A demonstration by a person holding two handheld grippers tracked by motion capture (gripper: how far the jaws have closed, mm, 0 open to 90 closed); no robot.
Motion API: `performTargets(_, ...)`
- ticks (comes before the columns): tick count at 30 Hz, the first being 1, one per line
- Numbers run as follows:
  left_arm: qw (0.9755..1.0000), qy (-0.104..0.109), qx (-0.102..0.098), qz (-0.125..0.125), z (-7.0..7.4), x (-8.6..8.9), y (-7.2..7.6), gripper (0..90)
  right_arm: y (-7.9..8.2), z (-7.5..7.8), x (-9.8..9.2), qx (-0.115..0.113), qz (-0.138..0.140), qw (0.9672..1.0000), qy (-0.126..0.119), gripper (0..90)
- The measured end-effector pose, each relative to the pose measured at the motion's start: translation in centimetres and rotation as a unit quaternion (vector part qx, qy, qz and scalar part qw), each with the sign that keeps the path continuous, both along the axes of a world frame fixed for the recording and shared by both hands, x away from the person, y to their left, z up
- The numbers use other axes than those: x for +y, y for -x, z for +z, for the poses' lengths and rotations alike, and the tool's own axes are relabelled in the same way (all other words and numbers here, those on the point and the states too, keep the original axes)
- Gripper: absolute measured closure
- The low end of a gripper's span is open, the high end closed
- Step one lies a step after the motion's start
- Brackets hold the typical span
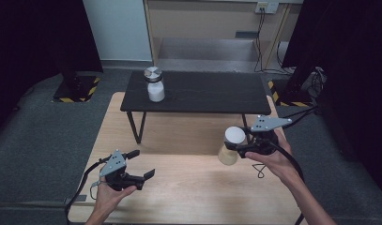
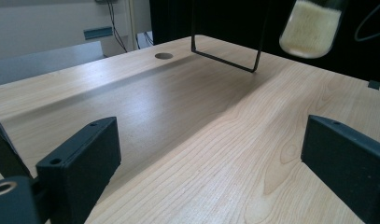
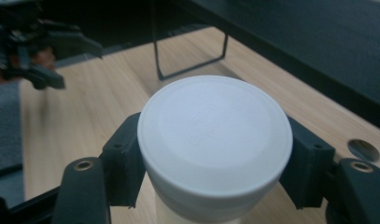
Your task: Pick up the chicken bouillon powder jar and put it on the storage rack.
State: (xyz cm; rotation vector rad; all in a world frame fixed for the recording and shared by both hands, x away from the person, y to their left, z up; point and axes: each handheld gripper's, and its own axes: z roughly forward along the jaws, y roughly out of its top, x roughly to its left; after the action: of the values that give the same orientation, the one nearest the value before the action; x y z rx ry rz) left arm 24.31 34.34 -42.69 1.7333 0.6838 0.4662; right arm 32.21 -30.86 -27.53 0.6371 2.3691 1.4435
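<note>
A white-lidded jar with pale grainy contents hangs above the wooden table, right of centre. My right gripper is shut on it just under the lid, one jaw on each side. In the left gripper view the jar's bottom shows at the top right, clear of the tabletop. My left gripper rests low at the table's front left, open, with nothing between its jaws. A second jar with a metal lid and white contents stands on the left end of the black raised shelf.
The black shelf stands on thin wire legs across the back half of the table. A round cable hole sits in the tabletop near the shelf. Dark stands and cables flank the table on the grey carpet.
</note>
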Motion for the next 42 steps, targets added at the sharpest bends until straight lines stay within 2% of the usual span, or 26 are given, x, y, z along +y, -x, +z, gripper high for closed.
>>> performTargets(2, 1.0, -0.001, 0.0, 0.0, 0.0, 0.0, 0.0, 3.7, -0.3, 0.6, 0.0, 0.001, 0.009, 0.9999, -0.007, 33.9)
performTargets(13, 1.0, -0.004, -0.001, 0.0, 0.0, 0.0, 0.2, 3.7, -1.9, 4.7, 0.7, 0.006, 0.053, 0.9986, -0.003, 34.0)
performTargets(20, 1.0, -0.007, -0.002, 0.001, 0.1, 0.1, 0.1, 3.6, -2.8, 7.5, 1.7, 0.005, 0.059, 0.9982, 0.008, 33.9)
performTargets(22, 1.0, -0.007, -0.002, 0.002, 0.0, 0.1, 0.1, 3.6, -2.9, 8.3, 1.9, 0.003, 0.055, 0.9985, 0.006, 33.9)
performTargets(26, 0.9998, 0.017, 0.009, 0.01, -0.5, 0.7, 0.0, 3.7, -3.3, 9.9, 2.2, 0.001, 0.044, 0.999, 0.002, 33.9)
performTargets(31, 0.9989, 0.039, 0.008, 0.025, -0.7, 1.5, 0.2, 3.9, -3.7, 11.5, 2.5, -0.003, 0.009, 1.0, 0.001, 34.0)
performTargets(37, 0.9993, 0.029, 0.007, 0.023, -0.6, 1.4, 0.2, 3.9, -4.6, 12.9, 2.4, -0.013, -0.034, 0.9993, -0.007, 34.0)
performTargets(42, 0.9995, 0.026, 0.007, 0.015, -0.5, 1.2, 0.1, 3.8, -5.4, 13.5, 2.6, -0.025, -0.068, 0.9973, -0.012, 33.9)
